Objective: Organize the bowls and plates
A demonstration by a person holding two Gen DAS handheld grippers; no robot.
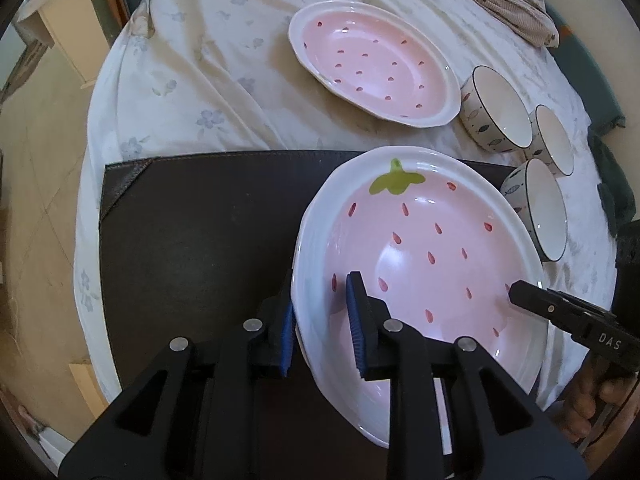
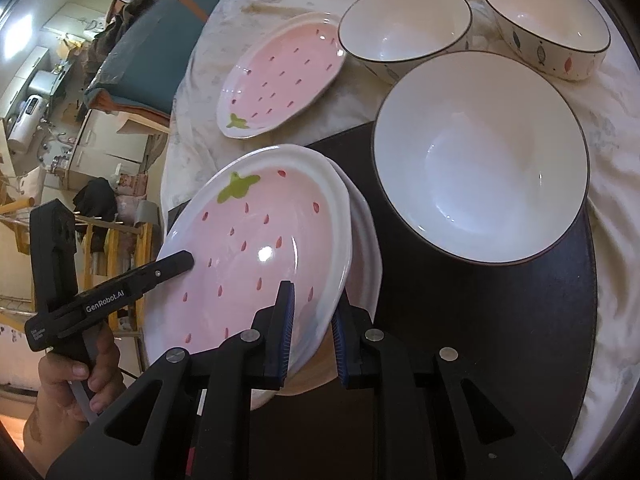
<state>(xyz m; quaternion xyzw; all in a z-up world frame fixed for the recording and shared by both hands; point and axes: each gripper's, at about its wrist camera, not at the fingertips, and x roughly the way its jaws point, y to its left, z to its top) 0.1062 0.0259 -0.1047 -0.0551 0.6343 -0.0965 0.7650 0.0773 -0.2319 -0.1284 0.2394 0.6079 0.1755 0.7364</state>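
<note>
Left gripper (image 1: 322,326) and right gripper (image 2: 314,330) both clamped on opposite rims of pink strawberry-patterned ceramic plate (image 1: 420,264), tilted above another white plate (image 2: 366,252) on dark brown leather mat (image 1: 192,248). Beside it, white black-rimmed bowl (image 2: 480,160).

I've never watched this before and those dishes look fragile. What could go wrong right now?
The top strawberry plate is tilted over another plate; both the left gripper and right gripper only straddle its rim, so it might slip and chip. It could also swing into the near bowl beside it.
</note>
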